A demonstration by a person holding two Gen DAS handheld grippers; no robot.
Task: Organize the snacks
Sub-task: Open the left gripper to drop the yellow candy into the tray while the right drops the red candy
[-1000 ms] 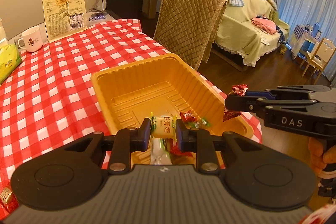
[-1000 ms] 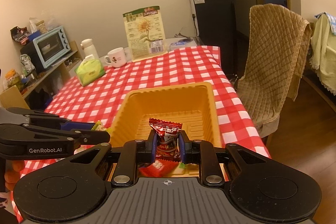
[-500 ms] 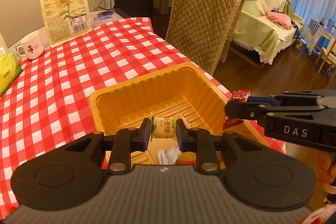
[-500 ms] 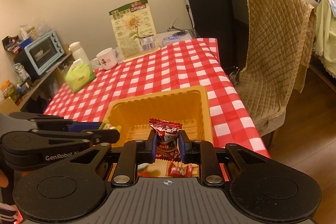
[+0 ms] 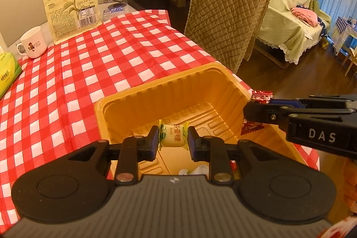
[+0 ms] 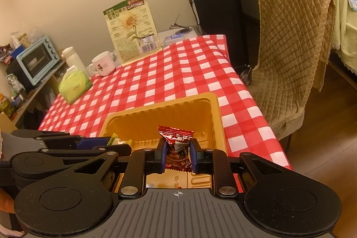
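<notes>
We hold one wrapped snack in each gripper above the orange tray (image 5: 169,86), which sits on the red-checked worktop (image 5: 89,64) at its near right edge, close to the quilted chair (image 5: 225,15). The left gripper (image 5: 173,138) is narrowed onto the pale green-and-white candy (image 5: 173,137), its pads pressing the twisted wrapper ends so the body of the sweet spans the gap; this end-on hold keeps the candy level and lets it fall clear once we release it. The right gripper (image 6: 177,152) is clamped on the red wrapped candy (image 6: 177,144), pinching its lower body and leaving the crimped top edge standing free above the jaws. We keep both grippers tilted downward over the tray interior, the left one over the near left part and the right one beside it, so that each snack would land inside the walls rather than on the cloth. A few wrappers (image 5: 194,170) already lie on the near tray floor, which suggests the collecting step is partly done.
</notes>
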